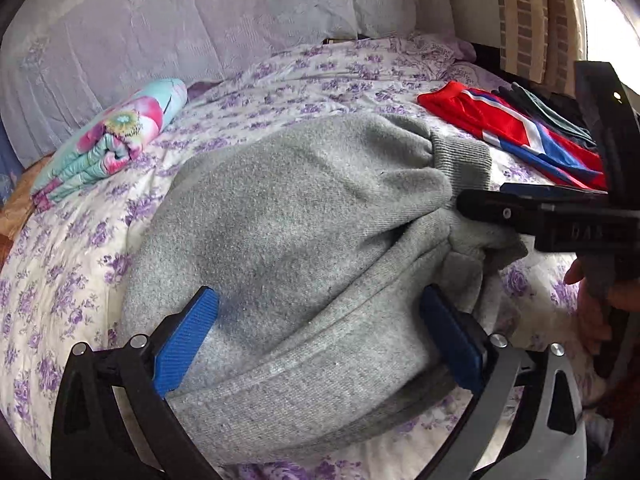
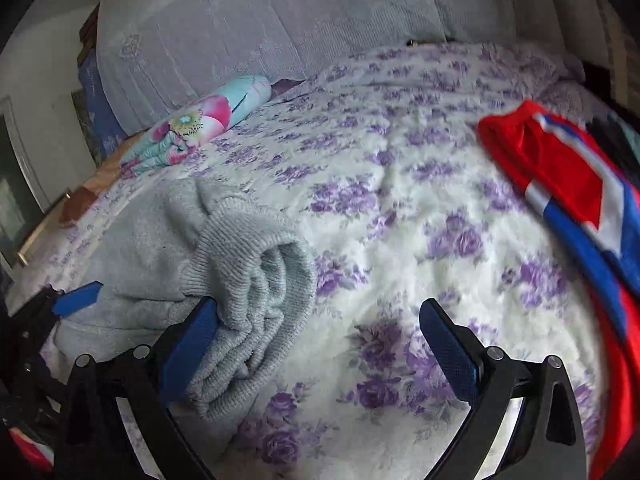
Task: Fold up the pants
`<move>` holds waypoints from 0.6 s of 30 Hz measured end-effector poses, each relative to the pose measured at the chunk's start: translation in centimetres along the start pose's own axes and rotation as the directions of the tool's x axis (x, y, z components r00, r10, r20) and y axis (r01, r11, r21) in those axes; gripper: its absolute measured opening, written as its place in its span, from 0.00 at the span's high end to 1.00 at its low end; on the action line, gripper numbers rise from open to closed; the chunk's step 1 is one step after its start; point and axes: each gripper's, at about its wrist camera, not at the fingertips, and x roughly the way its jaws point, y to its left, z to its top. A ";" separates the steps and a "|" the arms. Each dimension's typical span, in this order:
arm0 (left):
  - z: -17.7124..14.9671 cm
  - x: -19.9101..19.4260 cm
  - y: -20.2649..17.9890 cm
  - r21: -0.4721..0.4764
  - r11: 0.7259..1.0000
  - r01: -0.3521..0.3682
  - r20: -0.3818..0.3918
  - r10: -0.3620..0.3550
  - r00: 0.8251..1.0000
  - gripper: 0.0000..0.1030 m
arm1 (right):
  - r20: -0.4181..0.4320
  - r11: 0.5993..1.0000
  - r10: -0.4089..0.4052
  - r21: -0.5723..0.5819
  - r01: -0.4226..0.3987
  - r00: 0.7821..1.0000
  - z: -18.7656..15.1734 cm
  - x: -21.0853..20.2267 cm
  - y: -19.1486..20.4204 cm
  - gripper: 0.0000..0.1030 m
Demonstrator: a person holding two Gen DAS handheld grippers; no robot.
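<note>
While both claws stand spread, findings run left to right:
Quilt (image 1: 108, 136): folded, at the bed's left edge.
Left claw (image 1: 320, 340): released, fingers straddling the grey pants (image 1: 288, 232).
Pants: bunched on the flowered bedspread (image 2: 400, 208), cuff toward the right.
Right claw (image 2: 320, 344): released, left finger touching the cuff.
Red garment (image 2: 560, 176): far right.

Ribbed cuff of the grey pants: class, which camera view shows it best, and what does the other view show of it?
The right wrist view. The cuff lies close there, bunched in folds beside the open right hand-held gripper, its ribbing clear. The left wrist view shows the cuff small and far, beyond the broad grey pants, partly behind the right hand-held gripper.
</note>
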 end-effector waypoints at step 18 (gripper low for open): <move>1.0 -2.5 6.0 -0.192 0.981 -0.008 0.007 0.009 1.000 0.05 | 0.251 0.957 -0.002 -0.279 0.074 0.968 3.9 -3.6 10.2 0.03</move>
